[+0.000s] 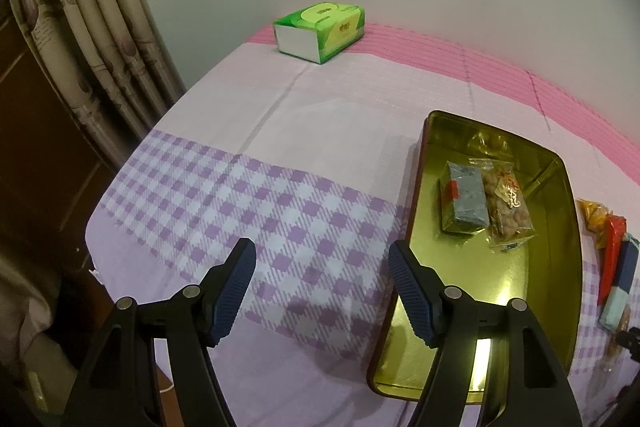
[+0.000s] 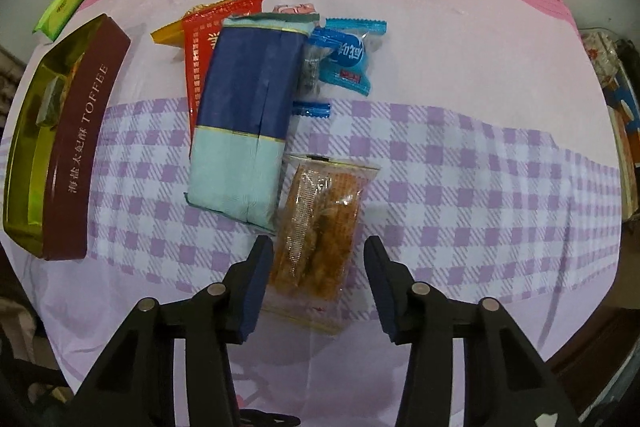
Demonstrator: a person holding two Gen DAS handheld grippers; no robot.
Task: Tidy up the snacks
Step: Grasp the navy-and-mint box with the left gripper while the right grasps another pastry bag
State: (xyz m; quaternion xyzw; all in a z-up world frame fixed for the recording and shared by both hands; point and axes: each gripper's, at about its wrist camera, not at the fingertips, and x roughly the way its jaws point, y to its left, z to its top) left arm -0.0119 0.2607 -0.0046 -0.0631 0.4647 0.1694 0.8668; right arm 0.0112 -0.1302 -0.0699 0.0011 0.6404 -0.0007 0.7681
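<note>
A clear pack (image 2: pixel 320 239) of golden-brown snack lies flat on the bench cloth (image 2: pixel 460 167), to the right of the tin (image 2: pixel 80 147). The right gripper (image 2: pixel 316 259) has its fingers (image 2: pixel 256 283) spread wide on either side of the pack's near end, not touching it. Just beyond the pack lies a blue pack (image 2: pixel 248 115), with red (image 2: pixel 204 39) and light-blue (image 2: pixel 348 63) wrappers behind it. Two packs (image 1: pixel 480 203) sit inside the tin. Over the tin's left edge, the left gripper (image 1: pixel 322 259) hangs spread and empty.
</note>
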